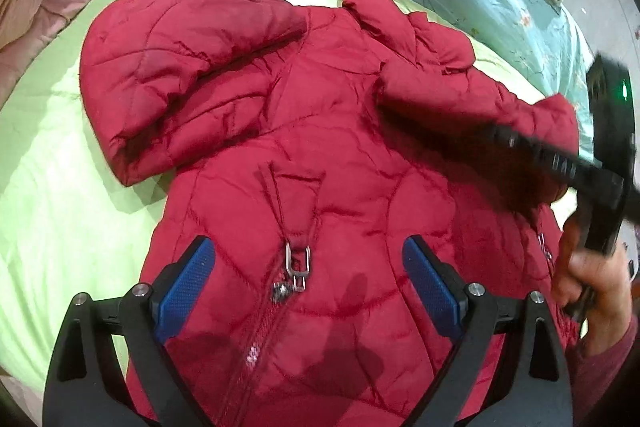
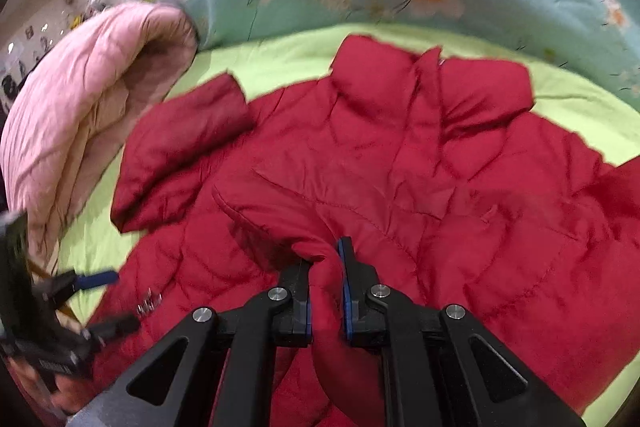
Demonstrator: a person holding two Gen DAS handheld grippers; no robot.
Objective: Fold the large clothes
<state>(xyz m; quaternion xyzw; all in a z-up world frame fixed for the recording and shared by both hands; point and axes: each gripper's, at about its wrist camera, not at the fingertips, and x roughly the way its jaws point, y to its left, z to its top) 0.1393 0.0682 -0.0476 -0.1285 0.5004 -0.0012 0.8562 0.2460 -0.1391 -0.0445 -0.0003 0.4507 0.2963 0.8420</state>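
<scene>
Red padded jacket (image 1: pixel 320 131): front-up on green sheet (image 1: pixel 48 187), centre frame. Sleeve at 10 o'clock folded onto chest. Right gripper (image 2: pixel 326 259) clamps other sleeve (image 2: pixel 332 307), mid-fold. Left gripper (image 1: pixel 308 275) spread, empty. Body folds remain.

Bright indoor light, soft shadows on the red jacket (image 1: pixel 320 147), right claw (image 2: pixel 326 259) motion-blurred in left view, fisheye edges bent and dark.
</scene>
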